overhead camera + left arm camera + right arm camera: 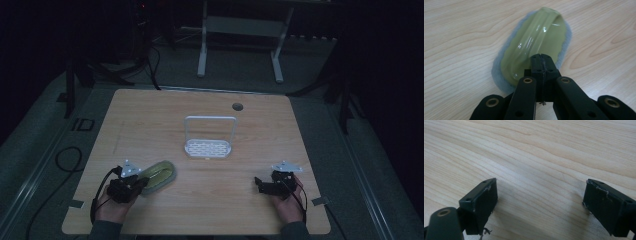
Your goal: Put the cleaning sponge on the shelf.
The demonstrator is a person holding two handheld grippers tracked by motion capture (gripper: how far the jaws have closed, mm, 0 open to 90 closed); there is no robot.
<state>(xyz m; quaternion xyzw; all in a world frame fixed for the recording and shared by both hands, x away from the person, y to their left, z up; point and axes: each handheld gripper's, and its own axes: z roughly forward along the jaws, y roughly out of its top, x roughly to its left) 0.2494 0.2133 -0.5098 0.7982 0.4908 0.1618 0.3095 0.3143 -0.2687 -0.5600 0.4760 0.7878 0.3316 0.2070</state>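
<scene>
An olive-green oval pad point(159, 175) with a glossy raised ridge and a grey fuzzy rim lies flat on the wooden table point(200, 210) at the front left. In the left gripper view the pad point(536, 40) stretches away from the jaws. My left gripper point(541, 62) point(142, 184) is shut, jaws pressed together over the pad's near end, and nothing visible is clamped between them. Whether the tips touch the pad I cannot tell. At the front right my right gripper point(258, 182) point(540, 195) is open just above bare wood, with nothing between its fingers.
A white slotted rack point(208, 148) with a tall wire hoop point(210, 118) stands in the middle of the table. A round cable hole point(237, 106) sits near the far edge. Tape tabs point(76, 203) point(319, 201) mark the front corners. The room beyond is dark.
</scene>
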